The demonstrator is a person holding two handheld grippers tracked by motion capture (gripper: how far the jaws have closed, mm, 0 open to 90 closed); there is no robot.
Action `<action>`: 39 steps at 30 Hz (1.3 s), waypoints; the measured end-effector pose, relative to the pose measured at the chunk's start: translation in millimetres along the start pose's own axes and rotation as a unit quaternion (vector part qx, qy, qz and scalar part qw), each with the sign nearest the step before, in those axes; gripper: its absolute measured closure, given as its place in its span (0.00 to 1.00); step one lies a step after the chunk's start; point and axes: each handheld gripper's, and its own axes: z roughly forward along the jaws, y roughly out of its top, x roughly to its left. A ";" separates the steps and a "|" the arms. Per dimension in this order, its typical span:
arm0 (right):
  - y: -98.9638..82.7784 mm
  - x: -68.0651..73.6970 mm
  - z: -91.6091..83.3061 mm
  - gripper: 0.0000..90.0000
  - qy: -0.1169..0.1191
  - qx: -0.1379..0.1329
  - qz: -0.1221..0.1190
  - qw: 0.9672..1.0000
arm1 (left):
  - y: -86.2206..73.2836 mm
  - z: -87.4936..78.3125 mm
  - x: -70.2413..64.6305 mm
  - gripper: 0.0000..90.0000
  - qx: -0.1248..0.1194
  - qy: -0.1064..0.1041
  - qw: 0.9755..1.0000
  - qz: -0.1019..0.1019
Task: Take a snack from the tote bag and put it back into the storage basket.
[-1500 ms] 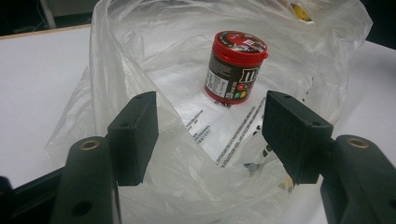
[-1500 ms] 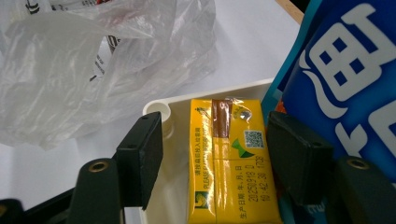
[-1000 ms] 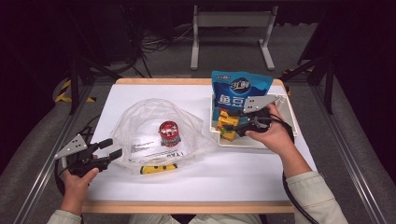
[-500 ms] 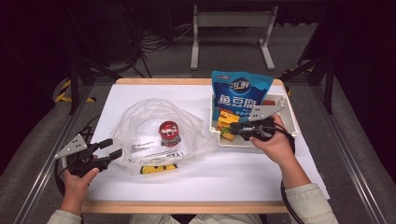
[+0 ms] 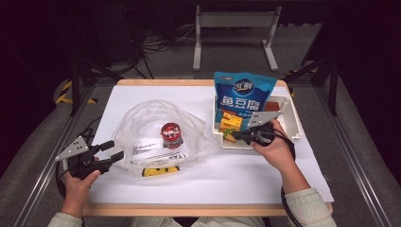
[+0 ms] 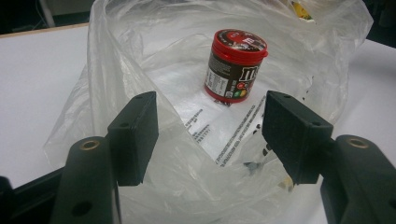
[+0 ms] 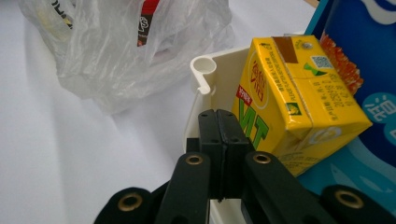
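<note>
Right hand-held gripper [image 5: 238, 135] lower, jaws newly closed, over white table [image 5: 236, 175]

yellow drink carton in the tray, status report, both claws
Right claw shut empty beside yellow carton, jaws just closed. Left claw open at plastic bag mouth; red jar inside. Blue pouch leans behind carton in white tray.

- One clear plastic bag [image 5: 156, 137] lying on the table.
- One red-lidded candy jar [image 6: 235, 65] standing inside it.
- One yellow item [image 5: 160, 171] under the bag's near edge, too blurred to name.
- One white tray [image 5: 292, 120].
- One blue snack pouch [image 5: 242, 92] leaning in the tray.
- One yellow drink carton [image 7: 294, 98] visible in the tray.
- Two grippers in play: left gripper [image 5: 112, 150], right gripper [image 5: 235, 135].
</note>
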 end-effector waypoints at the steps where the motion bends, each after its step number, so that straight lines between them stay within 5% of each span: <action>1: -0.5 -0.1 1.2 1.00 0.000 0.002 -0.001 1.000 | 0.0 0.0 -0.3 0.41 0.000 0.000 1.000 -0.001; 12: -9.1 -2.4 12.5 1.00 -0.013 0.036 -0.002 0.999 | -0.1 0.3 0.0 0.41 0.000 -0.001 1.000 -0.001; 39: -25.4 -12.3 22.5 1.00 -0.042 0.055 0.019 0.997 | 0.2 -0.9 0.3 0.41 -0.002 -0.001 1.000 -0.001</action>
